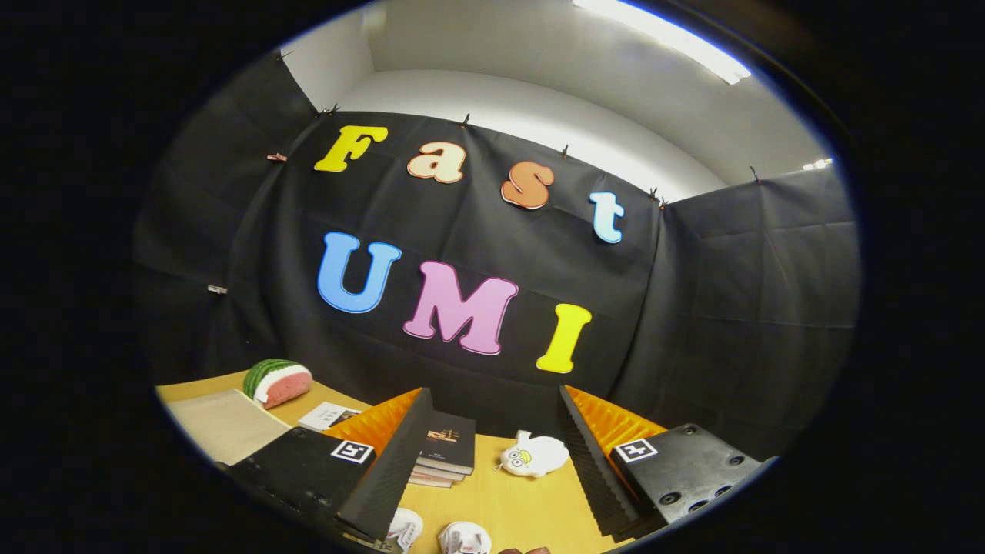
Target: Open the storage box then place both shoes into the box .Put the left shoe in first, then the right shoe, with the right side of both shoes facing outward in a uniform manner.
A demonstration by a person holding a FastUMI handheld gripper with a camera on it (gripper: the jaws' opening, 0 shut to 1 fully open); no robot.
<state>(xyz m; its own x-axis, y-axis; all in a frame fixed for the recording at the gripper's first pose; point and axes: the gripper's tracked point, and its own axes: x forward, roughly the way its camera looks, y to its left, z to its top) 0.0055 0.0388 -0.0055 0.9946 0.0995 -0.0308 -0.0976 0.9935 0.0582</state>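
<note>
Two white shoes [439, 535] lie on the bench [500, 500] between the tool's [492, 462] spread fingers, cut off at their near ends. The left finger hides part of the stacked books [446, 454].

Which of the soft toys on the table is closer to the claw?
The white plush toy with big eyes, lying between the open claw's fingers beside the stacked dark books. The watermelon-slice plush sits farther back by the wall.

Two white shoes [439, 533] side by side on table.

A staged recording booth: black cloth walls [477, 231] clipped up beyond the fingers, a wooden table [500, 500], a ceiling strip light [662, 38] overhead.
</note>
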